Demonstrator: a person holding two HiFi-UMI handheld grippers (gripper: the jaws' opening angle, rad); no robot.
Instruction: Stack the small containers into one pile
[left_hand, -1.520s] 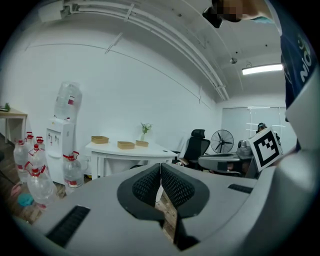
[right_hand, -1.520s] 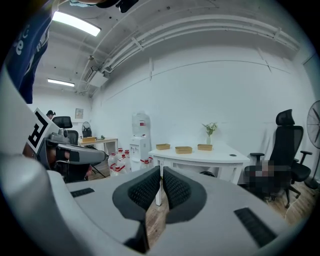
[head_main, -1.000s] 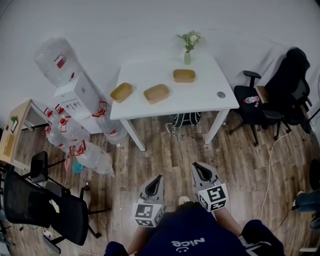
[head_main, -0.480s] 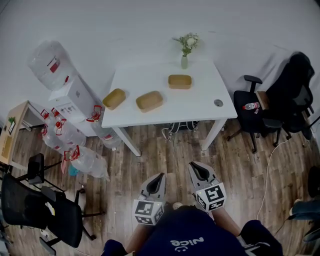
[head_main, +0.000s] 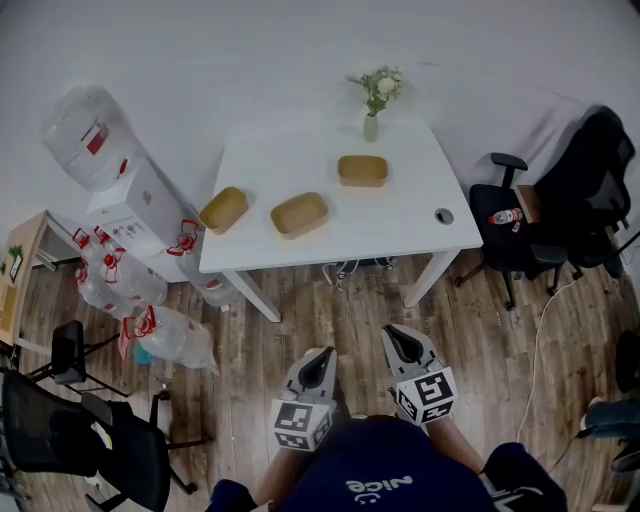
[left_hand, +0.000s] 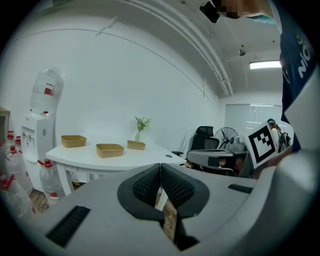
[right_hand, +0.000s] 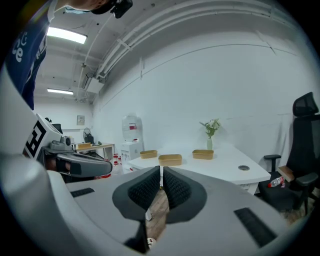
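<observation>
I hold the left gripper (head_main: 316, 362) and the right gripper (head_main: 400, 340) low in front of my body, side by side above the wood floor (head_main: 500, 330), both pointing toward the white table (head_main: 405, 212) well ahead. Each gripper's jaws are pressed together with nothing between them. White lettering on my dark blue top (head_main: 375, 486) reads "nice". On the table three small tan containers sit apart from one another: the left container (head_main: 223, 209) near the table's left edge, the middle container (head_main: 299, 214) beside it, and the far container (head_main: 362, 170) further back. From above, all three look empty. A small vase (head_main: 371, 125) at the table's back edge holds a sprig of flowers.
</observation>
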